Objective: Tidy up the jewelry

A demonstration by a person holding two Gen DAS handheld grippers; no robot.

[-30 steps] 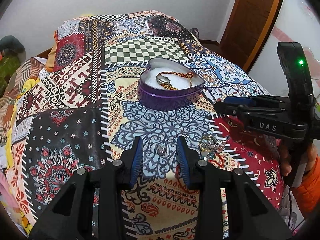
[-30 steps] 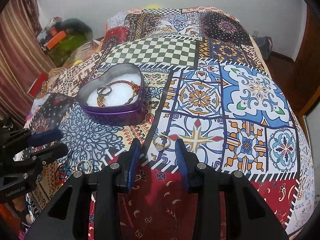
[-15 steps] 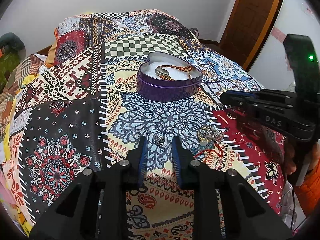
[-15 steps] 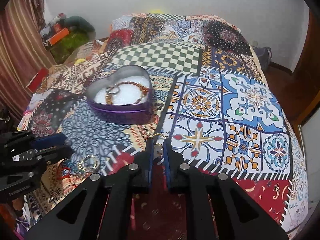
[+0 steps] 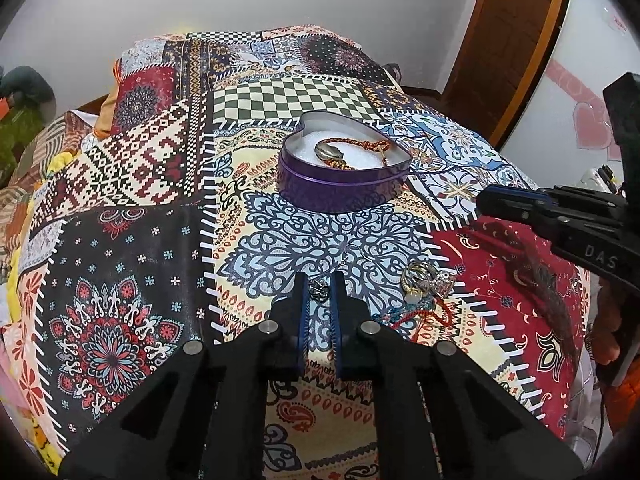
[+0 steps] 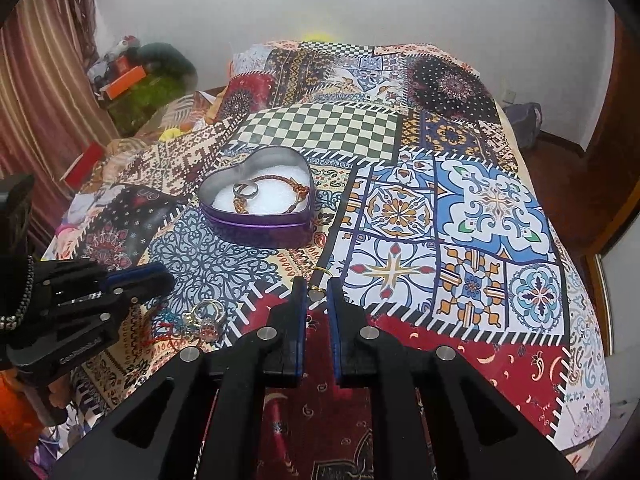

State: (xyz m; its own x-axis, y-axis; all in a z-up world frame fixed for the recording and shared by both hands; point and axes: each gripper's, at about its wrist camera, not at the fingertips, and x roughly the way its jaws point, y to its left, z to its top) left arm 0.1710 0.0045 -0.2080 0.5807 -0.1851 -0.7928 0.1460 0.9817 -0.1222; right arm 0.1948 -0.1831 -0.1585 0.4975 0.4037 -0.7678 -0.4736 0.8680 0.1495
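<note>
A purple heart-shaped tin (image 5: 340,184) (image 6: 256,220) stands open on the patterned bedspread, with a silver ring (image 6: 245,189) and a braided bracelet (image 6: 296,192) inside. My left gripper (image 5: 320,286) is shut on a small dark metal earring (image 5: 319,291). My right gripper (image 6: 317,290) is shut on a gold ring (image 6: 318,273) with a pale stone. A pile of rings and red and blue cords (image 5: 424,284) (image 6: 204,318) lies between the two grippers.
The patchwork bedspread (image 5: 160,184) covers the bed. A wooden door (image 5: 512,40) stands at the right. Clutter (image 6: 132,80) and a curtain (image 6: 48,92) are at the bed's far left. The bed edge drops off at the right (image 6: 592,360).
Both grippers have closed: the left on the earring, the right on the gold ring. Both have lifted slightly and pulled back from the bedspread.
</note>
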